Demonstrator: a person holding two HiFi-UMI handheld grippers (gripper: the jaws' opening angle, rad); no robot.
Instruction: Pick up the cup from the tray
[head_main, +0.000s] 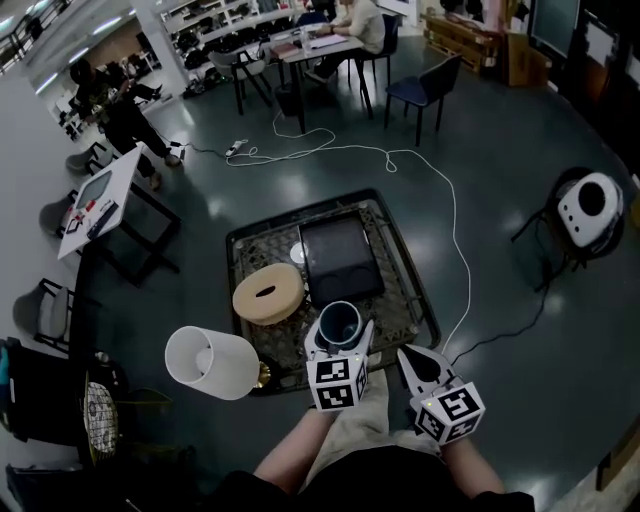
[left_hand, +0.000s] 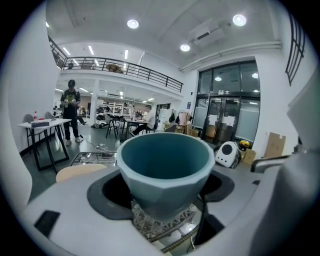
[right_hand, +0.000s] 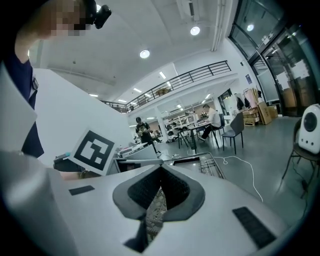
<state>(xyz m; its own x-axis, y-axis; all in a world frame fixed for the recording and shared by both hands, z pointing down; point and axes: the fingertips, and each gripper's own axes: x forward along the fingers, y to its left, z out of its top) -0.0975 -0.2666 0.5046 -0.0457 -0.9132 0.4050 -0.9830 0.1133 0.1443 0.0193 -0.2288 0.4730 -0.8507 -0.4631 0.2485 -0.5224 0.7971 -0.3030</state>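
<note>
A teal cup (head_main: 340, 321) stands upright between the jaws of my left gripper (head_main: 339, 330), which is shut on it over the near part of the dark mesh tray (head_main: 405, 295). In the left gripper view the cup (left_hand: 165, 167) fills the middle, both pads press its sides, and the tray's mesh (left_hand: 159, 225) shows beneath its base. My right gripper (head_main: 420, 363) hovers to the right, just off the tray's near right corner. Its jaws (right_hand: 159, 192) are shut with nothing between them.
The tray also holds a black box (head_main: 340, 258) and a round wooden lidded container (head_main: 268, 291). A white lampshade (head_main: 210, 362) lies to the left of the tray. A white cable (head_main: 455, 230) runs across the floor. Chairs, tables and a person stand farther off.
</note>
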